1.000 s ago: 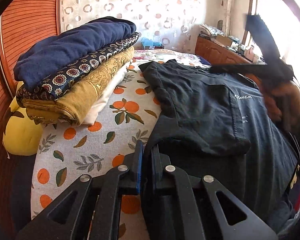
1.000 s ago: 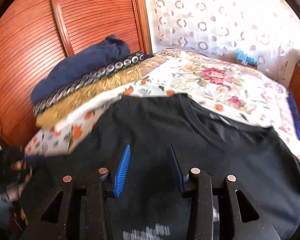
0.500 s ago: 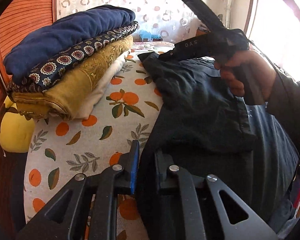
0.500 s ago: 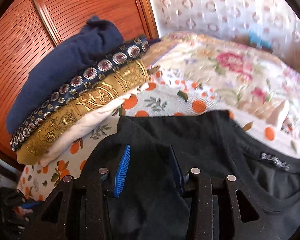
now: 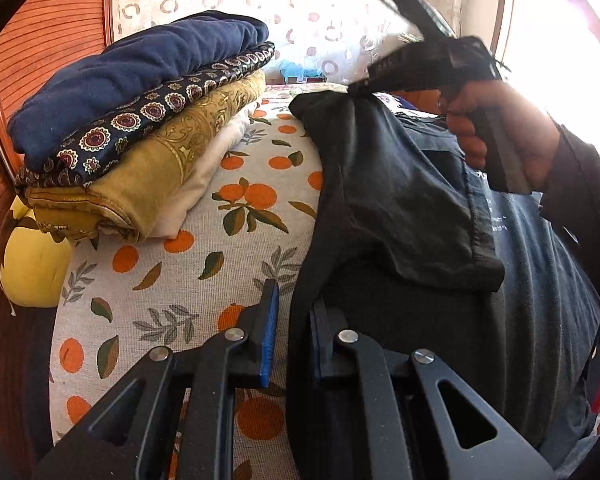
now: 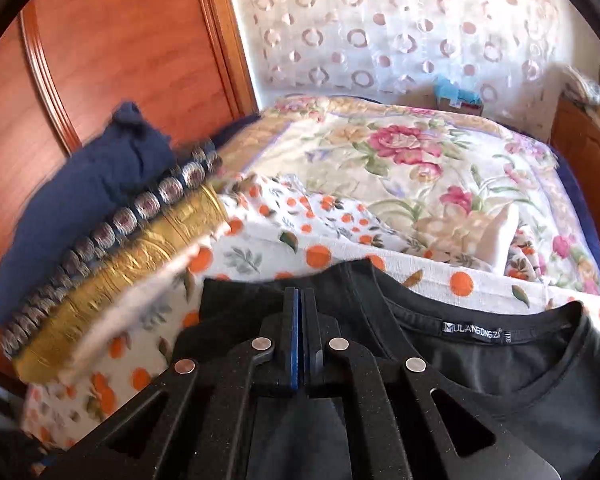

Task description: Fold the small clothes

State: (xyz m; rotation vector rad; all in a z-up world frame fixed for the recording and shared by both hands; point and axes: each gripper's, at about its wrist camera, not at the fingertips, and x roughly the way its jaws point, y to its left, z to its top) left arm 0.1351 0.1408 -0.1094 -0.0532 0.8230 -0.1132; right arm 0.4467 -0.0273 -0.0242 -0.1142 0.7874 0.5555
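At the left edge of the bed, a stack of 4 folded textiles [image 5: 140, 128] sits against the wooden headboard [image 6: 112, 60]: navy on top, then a medallion print, a gold one and a white one at the bottom. It lies on an orange-print sheet [image 5: 204, 248], with a yellow cushion [image 5: 32, 264] tucked below it. Right of the stack, well apart from it, the black T-shirt [image 5: 400, 208] is spread across the sheet, its neck label toward the floral bedspread [image 6: 400, 168]. The left gripper [image 5: 294, 328] has its jaws slightly apart, with the shirt's near left edge standing between them; whether they press the cloth cannot be told. The right gripper [image 6: 300, 320] is clamped on the shirt's far left corner by the shoulder, lifting it into a peak. The jersey looks light, soft and limp, so it will likely sag and crease wherever it is unsupported. Hemmed edges and the shoulder seam seem the firmest places to pinch.
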